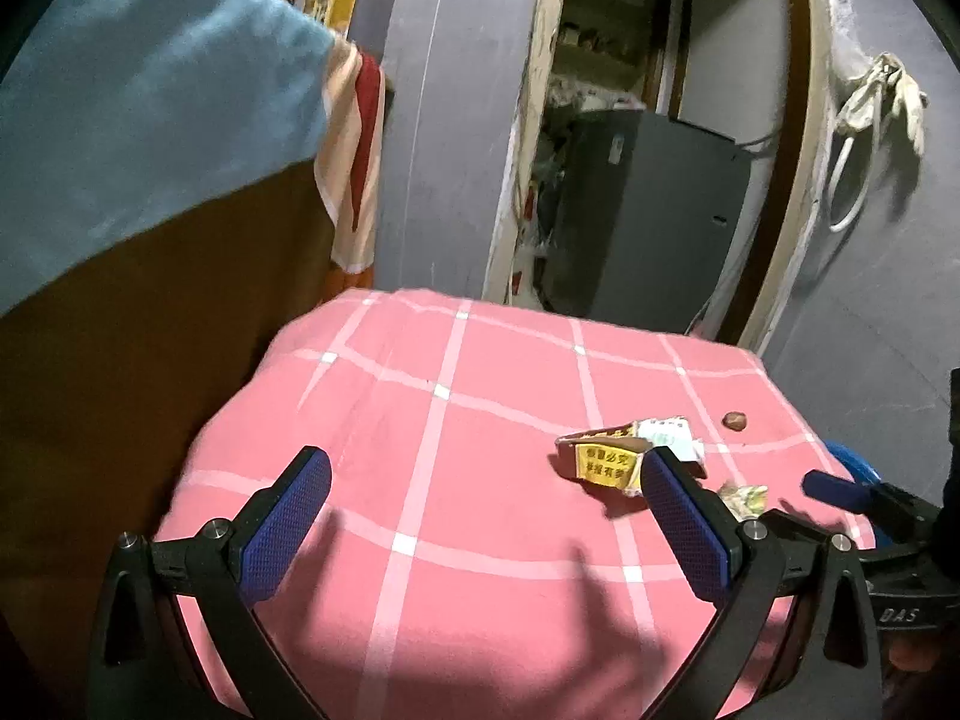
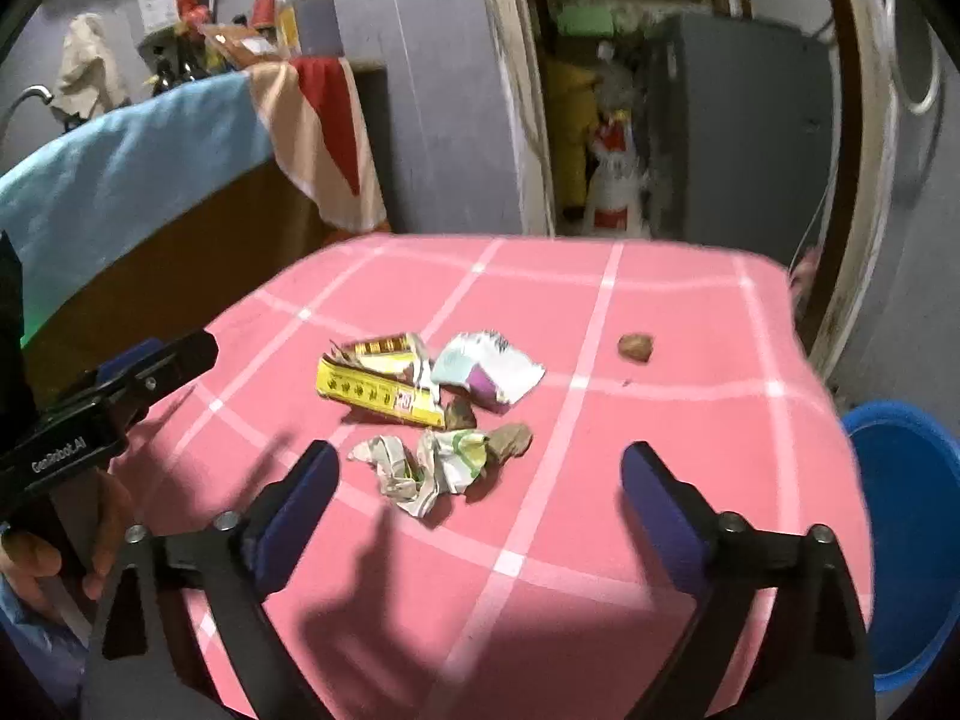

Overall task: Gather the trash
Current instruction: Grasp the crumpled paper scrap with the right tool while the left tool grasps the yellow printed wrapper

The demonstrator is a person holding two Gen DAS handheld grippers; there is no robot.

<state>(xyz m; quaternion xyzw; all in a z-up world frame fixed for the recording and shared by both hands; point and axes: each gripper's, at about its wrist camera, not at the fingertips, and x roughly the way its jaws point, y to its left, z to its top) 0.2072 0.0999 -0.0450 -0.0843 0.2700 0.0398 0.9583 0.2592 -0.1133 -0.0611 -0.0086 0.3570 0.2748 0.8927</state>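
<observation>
On the pink checked cloth (image 2: 600, 480) trash (image 2: 420, 408) lies before both released tongs (image 2: 480, 480).

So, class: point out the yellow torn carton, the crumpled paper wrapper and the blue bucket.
yellow torn carton (image 2: 375, 391): right wrist view, on its yellow printed side.
crumpled paper wrapper (image 2: 420, 468): right wrist view, on its creased middle.
blue bucket (image 2: 918, 516): right wrist view, on its inner wall.

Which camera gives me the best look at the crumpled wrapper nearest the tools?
The right wrist view: the crumpled wrapper lies whole and unobstructed on the pink cloth. In the left wrist view only a scrap shows behind a finger.
</observation>
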